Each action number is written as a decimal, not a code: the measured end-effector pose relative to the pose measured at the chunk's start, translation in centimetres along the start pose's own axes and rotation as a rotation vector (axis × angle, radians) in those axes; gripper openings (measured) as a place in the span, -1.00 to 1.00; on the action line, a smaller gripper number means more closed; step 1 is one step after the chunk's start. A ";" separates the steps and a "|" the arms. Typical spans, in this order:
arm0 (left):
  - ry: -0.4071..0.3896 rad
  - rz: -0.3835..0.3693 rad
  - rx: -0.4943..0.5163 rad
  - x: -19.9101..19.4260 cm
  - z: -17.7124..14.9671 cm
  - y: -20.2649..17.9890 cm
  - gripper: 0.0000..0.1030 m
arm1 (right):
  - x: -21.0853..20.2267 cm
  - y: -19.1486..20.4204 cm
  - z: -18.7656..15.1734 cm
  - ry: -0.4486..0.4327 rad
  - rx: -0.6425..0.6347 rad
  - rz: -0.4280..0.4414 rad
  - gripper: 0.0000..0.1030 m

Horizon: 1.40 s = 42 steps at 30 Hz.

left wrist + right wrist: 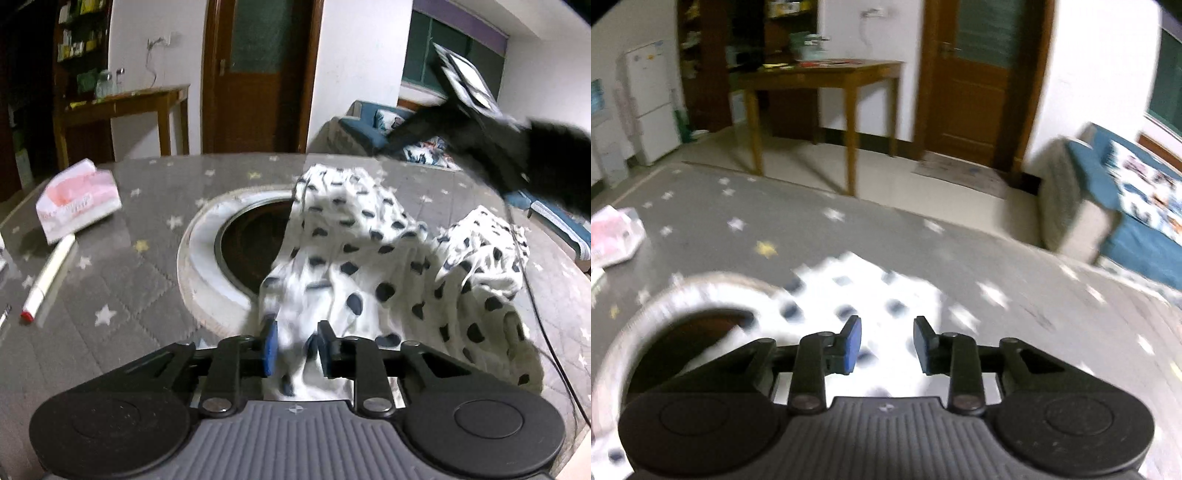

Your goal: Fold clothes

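A white garment with dark polka dots [369,266] lies crumpled on the grey star-patterned table cover [140,295], partly draped over a round white-rimmed opening [207,251]. My left gripper [295,347] has its fingers apart with a bunch of the cloth lying between them; they do not pinch it. The other gripper's black body [480,122] hangs above the cloth at upper right. In the right wrist view my right gripper [886,343] is open above the blurred garment [871,284], holding nothing.
A pink tissue pack [77,199] and a white marker with a red cap [48,277] lie at the table's left. A black cable [543,325] runs down the right side. A wooden side table [827,77], a door [979,74] and a blue sofa [1137,199] stand beyond.
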<state>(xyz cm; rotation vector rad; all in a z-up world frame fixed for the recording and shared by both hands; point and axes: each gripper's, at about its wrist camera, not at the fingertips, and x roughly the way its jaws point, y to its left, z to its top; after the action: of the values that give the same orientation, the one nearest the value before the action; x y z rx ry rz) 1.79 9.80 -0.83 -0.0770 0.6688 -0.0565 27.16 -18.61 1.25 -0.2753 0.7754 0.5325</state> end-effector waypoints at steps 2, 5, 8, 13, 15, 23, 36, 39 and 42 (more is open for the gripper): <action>-0.025 -0.023 0.018 -0.4 0.5 -0.7 -0.50 | -1.6 -2.6 -2.1 0.009 0.050 -0.035 -0.35; -0.031 -0.086 0.056 -0.1 1.0 -3.0 -0.50 | -3.5 -6.4 -5.1 0.022 0.128 -0.086 -0.34; -0.033 -0.154 0.096 0.3 1.4 -5.4 -0.50 | -4.9 -9.0 -8.0 0.038 0.179 -0.119 -0.33; 0.023 -0.265 0.175 3.0 1.7 -9.3 -0.50 | -5.7 -11.8 -11.5 0.063 0.237 -0.120 -0.25; 0.050 -0.303 0.205 4.0 1.6 -10.6 -0.50 | -5.2 -12.3 -12.0 0.069 0.247 -0.120 -0.25; 0.160 -0.393 0.270 7.0 0.6 -13.1 -0.50 | -2.6 -13.9 -13.1 0.080 0.281 -0.132 -0.22; 0.234 -0.620 0.302 7.0 -1.2 -14.6 -0.54 | 5.7 -13.0 -6.1 0.005 0.176 -0.119 -0.03; 0.233 -0.639 0.286 7.3 -1.3 -15.0 -0.54 | 7.2 -12.4 -4.6 -0.004 0.147 -0.113 -0.02; 0.228 -0.648 0.276 7.2 -1.4 -15.6 -0.54 | 7.5 -11.9 -3.8 0.000 0.129 -0.111 -0.02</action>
<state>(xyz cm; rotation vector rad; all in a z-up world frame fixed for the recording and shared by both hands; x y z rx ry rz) 6.13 -6.37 -5.02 -0.0182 0.8358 -0.7885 35.86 -27.51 -6.28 -0.1971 0.7862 0.3765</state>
